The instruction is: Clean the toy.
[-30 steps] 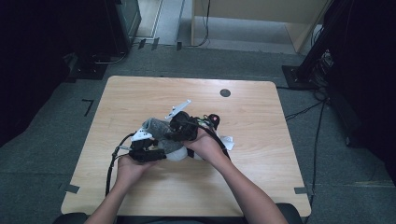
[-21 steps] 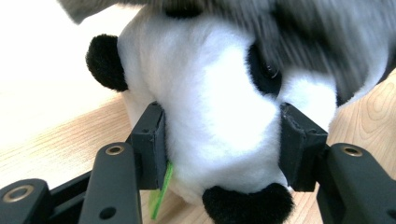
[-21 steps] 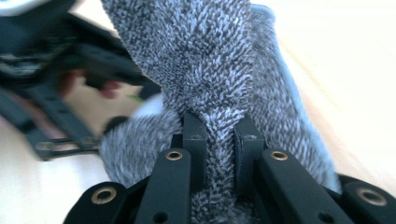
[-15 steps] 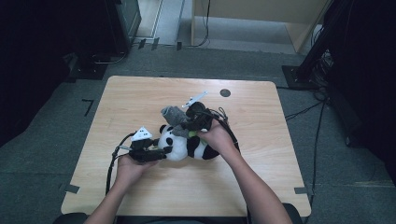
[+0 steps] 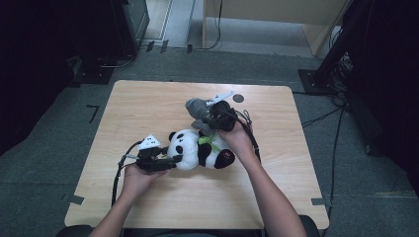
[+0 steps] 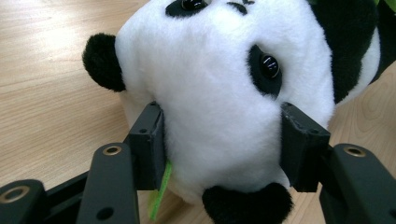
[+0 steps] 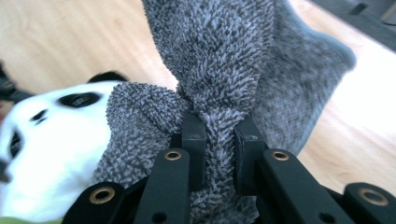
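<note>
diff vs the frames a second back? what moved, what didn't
The right gripper, shut on the grey cloth, has pulled it off the panda plush toward the table's far side; the plush now lies uncovered. The left gripper stays clamped on the panda's head in the same spot, and the plush has barely shifted on the table.

One plush panda (image 5: 200,150), lying mid-bench (image 5: 148,103). One grey towel (image 5: 197,109), bunched just beyond panda. Two hand-held grippers: left hand-held gripper (image 5: 165,162) at panda's head, right hand-held gripper (image 5: 206,118) at towel, beyond panda's body. One dark round mark (image 5: 238,98) on bench, beyond panda, near far edge.
</note>
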